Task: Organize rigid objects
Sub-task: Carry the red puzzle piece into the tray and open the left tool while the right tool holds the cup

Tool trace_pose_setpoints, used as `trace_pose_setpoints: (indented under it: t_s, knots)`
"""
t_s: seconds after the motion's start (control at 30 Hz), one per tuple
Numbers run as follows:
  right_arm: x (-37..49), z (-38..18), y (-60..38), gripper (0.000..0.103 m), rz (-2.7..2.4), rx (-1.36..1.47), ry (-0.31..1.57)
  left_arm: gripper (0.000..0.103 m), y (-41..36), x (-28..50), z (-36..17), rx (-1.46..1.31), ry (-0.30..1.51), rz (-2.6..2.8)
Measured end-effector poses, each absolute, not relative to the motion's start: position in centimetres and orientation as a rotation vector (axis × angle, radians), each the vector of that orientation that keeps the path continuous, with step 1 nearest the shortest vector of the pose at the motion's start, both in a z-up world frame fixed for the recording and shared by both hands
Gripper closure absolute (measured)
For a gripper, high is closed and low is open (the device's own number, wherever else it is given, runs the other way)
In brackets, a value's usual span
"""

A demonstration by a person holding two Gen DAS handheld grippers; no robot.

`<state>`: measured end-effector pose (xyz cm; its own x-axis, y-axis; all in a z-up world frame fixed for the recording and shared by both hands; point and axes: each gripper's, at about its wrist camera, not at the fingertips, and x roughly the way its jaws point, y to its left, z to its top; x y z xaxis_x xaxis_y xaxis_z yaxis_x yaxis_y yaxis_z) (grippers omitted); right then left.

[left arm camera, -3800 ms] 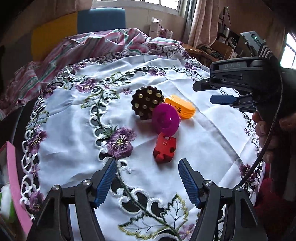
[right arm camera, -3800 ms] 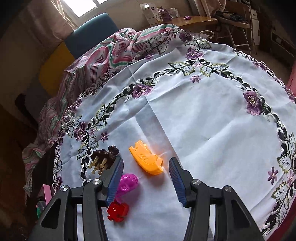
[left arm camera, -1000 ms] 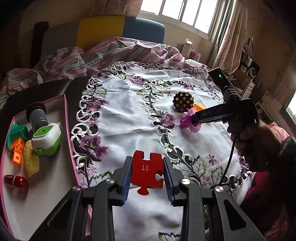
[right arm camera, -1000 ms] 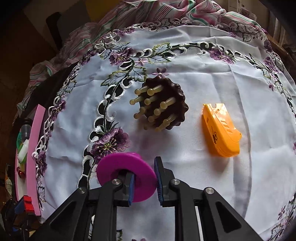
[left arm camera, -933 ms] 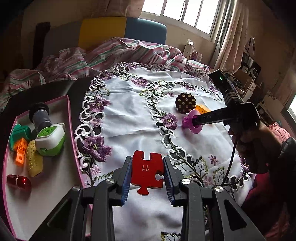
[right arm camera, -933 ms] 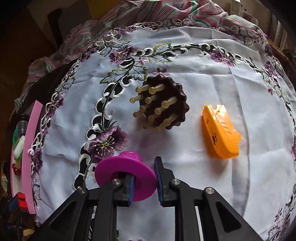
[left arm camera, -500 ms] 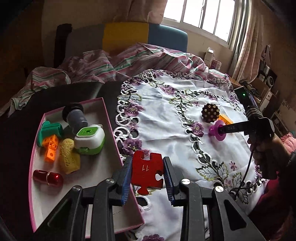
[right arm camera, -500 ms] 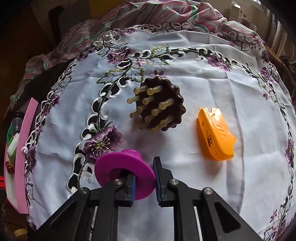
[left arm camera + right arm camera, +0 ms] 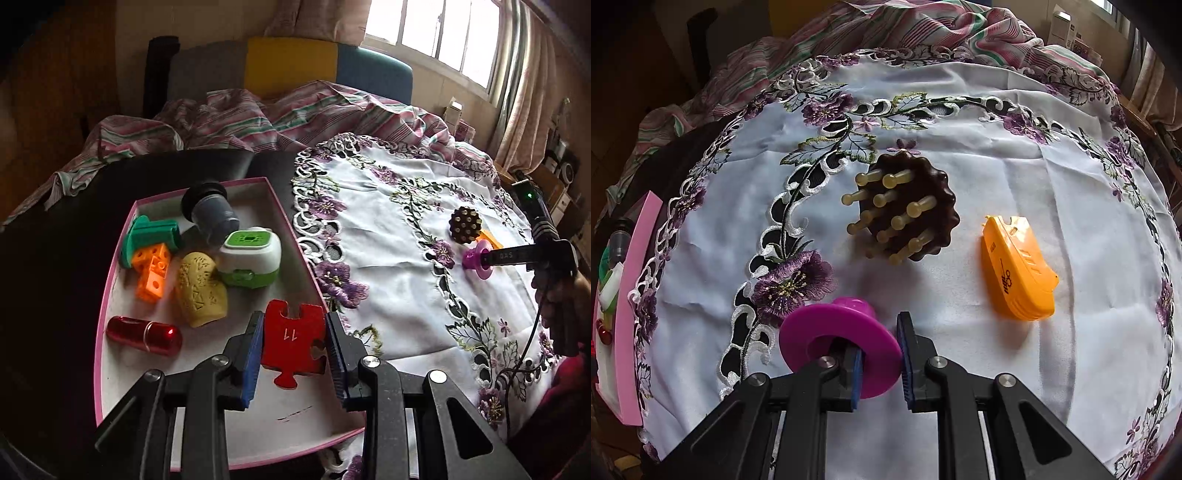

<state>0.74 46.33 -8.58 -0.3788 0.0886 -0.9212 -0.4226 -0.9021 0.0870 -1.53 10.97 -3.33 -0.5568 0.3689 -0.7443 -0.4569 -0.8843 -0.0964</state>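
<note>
My left gripper [image 9: 293, 349] is shut on a red puzzle piece [image 9: 293, 341] marked 11 and holds it over the near right part of the pink-rimmed tray [image 9: 101, 299]. My right gripper [image 9: 881, 363] is shut on the rim of a magenta spool-shaped toy [image 9: 840, 345], just above the white embroidered tablecloth [image 9: 960, 110]; it also shows in the left wrist view [image 9: 476, 258]. A brown massage brush [image 9: 905, 210] with pale pegs and an orange plastic piece [image 9: 1017, 269] lie on the cloth beyond it.
The tray holds a green toy [image 9: 149, 236], an orange block [image 9: 151, 271], a yellow piece [image 9: 201, 284], a red cylinder [image 9: 144, 334], a white-green case [image 9: 249, 258] and a grey cylinder [image 9: 212, 214]. Striped bedding [image 9: 258, 114] lies behind the table.
My left gripper has carried the red puzzle piece left from the cloth to above the tray. My right gripper still holds the magenta toy and has barely moved.
</note>
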Motion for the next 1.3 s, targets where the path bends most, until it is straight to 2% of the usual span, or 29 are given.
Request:
trace_pose_setpoints:
  t_s: [0.53,0.83,1.3]
  knots:
    - [0.6,-8.4,46.0,0.087,2.328,-1.528,0.401,0.07,3.0,-3.4,-4.8,-1.281,-0.111,2.462]
    - [0.4,-8.3,45.6,0.088,2.332,-1.529,0.33,0.07,3.1,-3.9,-5.2,-1.277,-0.092,2.442]
    - [0.3,-8.5,45.6,0.087,2.317,-1.537,0.313,0.068,9.0,-7.2,-6.4,-1.269,-0.046,2.307]
